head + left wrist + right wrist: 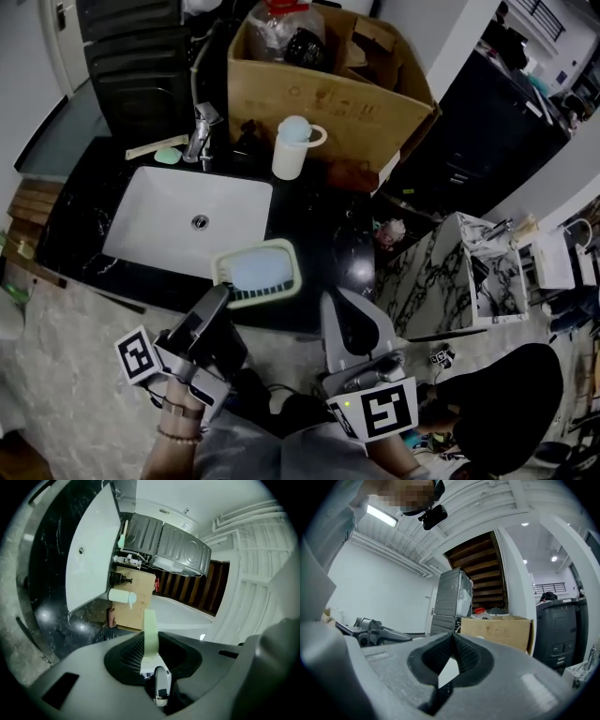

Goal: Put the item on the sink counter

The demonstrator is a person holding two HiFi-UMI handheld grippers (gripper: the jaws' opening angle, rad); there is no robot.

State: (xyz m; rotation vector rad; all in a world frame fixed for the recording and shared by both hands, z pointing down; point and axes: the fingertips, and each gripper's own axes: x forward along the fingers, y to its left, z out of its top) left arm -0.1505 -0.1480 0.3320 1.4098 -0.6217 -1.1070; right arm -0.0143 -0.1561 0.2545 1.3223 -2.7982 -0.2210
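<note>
Left claw (217, 298), low and left of centre in the head view, is closed on the near rim of a pale green soap dish (258, 270). Its own view shows that rim edge-on as a thin green strip (150, 634) pinched between the jaws (151, 653), which stand only narrowly apart. Right claw (339, 305) sits beside it, lower centre-right. Its jaws meet at the tips and hold nothing (451, 641).

Governing relation: the dish extends from the left claw's tips toward the upper right of the frame. Its long axis runs roughly left to right, tilted slightly upward at the right. It lies over the front strip of the dark bench (319, 211), just beside the lower right corner of the white sink (150, 202). Whether its underside touches the bench cannot be determined.

Assessment: bare bench lies directly under and just above the dish in the frame, well apart from the mug (292, 145). A short lowering and release by the left claw should suffice, provided the dish stays off the sink's edge.
</note>
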